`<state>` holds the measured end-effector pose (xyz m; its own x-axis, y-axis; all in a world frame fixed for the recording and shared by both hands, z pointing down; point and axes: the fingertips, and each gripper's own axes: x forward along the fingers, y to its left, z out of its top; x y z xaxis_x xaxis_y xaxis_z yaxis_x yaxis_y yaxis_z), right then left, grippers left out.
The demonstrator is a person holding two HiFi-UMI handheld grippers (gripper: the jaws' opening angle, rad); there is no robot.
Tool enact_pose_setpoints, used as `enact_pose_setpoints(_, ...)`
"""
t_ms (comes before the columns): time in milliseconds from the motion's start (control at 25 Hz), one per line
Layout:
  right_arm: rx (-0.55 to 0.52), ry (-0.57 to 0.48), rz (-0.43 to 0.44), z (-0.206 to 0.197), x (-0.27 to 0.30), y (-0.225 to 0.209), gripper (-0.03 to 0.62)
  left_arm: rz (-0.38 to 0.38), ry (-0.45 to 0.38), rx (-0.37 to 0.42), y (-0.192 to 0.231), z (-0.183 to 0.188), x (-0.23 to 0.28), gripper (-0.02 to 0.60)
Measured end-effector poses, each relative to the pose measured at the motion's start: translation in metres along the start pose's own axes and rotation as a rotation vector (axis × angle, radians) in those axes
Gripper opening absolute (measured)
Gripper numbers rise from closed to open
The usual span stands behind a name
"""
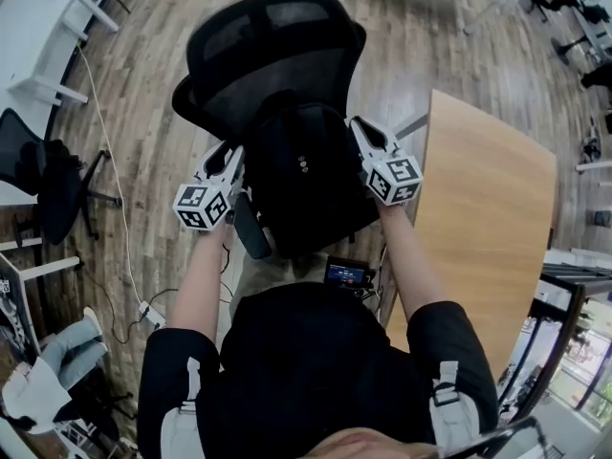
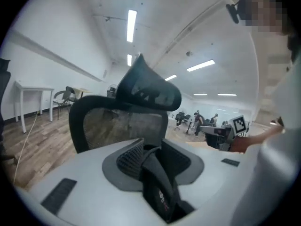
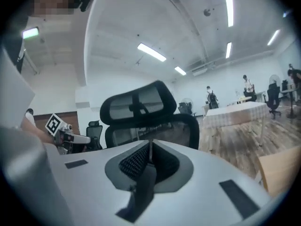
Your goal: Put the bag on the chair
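The black bag (image 1: 306,175) hangs upright in front of the mesh back of a black office chair (image 1: 277,36), over its seat; whether it rests on the seat I cannot tell. My left gripper (image 1: 232,153) is at the bag's left side and my right gripper (image 1: 360,130) at its right. In the left gripper view the left gripper (image 2: 150,147) is shut on a wide black strap (image 2: 160,192) that fills the gap between its pads. In the right gripper view the right gripper (image 3: 151,146) pinches a thin black strap (image 3: 143,192), which hangs down. Chair back (image 2: 117,117) and headrest (image 3: 138,102) stand just ahead.
A wooden table (image 1: 488,218) stands close on the right of the chair. Another black chair (image 1: 48,185) and a white desk (image 1: 38,27) are at the left, with a cable (image 1: 110,189) along the wood floor. A small screen (image 1: 346,273) hangs at my waist.
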<state>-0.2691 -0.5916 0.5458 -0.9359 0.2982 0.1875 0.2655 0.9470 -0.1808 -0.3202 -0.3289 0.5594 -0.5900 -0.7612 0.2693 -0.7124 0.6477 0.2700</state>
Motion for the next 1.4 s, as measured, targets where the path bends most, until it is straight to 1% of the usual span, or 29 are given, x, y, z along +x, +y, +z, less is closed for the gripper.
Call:
enact_pose_setpoints(80,-0.033,-0.072,-0.026,0.035,-0.023,0.015,0.012,-0.057,-0.066,0.025,-0.015,0.028,-0.015,0.089)
enact_pose_setpoints(200,-0.074,-0.160,-0.092,0.078,-0.056,0.037,0.012,-0.125,-0.164,0.056,-0.034,0.068,-0.037,0.004)
enact_pose_setpoints(320,-0.124,-0.222,-0.199,0.102,-0.090,0.057,0.011,-0.191,-0.235,0.101,-0.053,0.102,-0.054,0.003)
enact_pose_setpoints(400,-0.140,-0.246,-0.298,0.103,-0.116,0.073,0.011,-0.241,-0.267,0.155,-0.062,0.114,-0.064,0.003)
enact_pose_setpoints(480,-0.138,-0.248,-0.397,0.091,-0.142,0.091,0.011,-0.313,-0.279,0.213,-0.070,0.117,-0.072,0.003)
enact_pose_setpoints(560,-0.128,-0.242,-0.467,0.073,-0.160,0.109,0.011,-0.391,-0.273,0.263,-0.078,0.111,-0.082,0.003)
enact_pose_setpoints(640,-0.108,-0.254,-0.527,0.054,-0.174,0.128,0.011,-0.471,-0.254,0.287,-0.080,0.102,-0.091,0.003)
enact_pose_setpoints(760,-0.060,-0.271,-0.632,0.026,-0.196,0.165,0.011,-0.588,-0.226,0.273,-0.079,0.088,-0.110,0.003)
enact_pose_setpoints(880,-0.041,-0.236,-0.735,-0.002,-0.215,0.209,0.011,-0.676,-0.200,0.262,-0.077,0.070,-0.131,0.003)
enact_pose_setpoints(1080,0.006,-0.232,-0.813,-0.028,-0.235,0.267,0.011,-0.747,-0.125,0.228,-0.067,0.033,-0.151,0.003)
enact_pose_setpoints(1240,0.021,-0.200,-0.846,-0.047,-0.242,0.303,0.011,-0.739,-0.109,0.216,-0.064,0.009,-0.168,0.003)
enact_pose_setpoints(1320,0.047,-0.189,-0.867,-0.063,-0.249,0.316,0.011,-0.750,-0.099,0.219,-0.069,-0.002,-0.182,0.003)
enact_pose_setpoints(1400,0.064,-0.199,-0.874,-0.072,-0.255,0.332,0.011,-0.769,-0.093,0.224,-0.076,-0.009,-0.200,0.003)
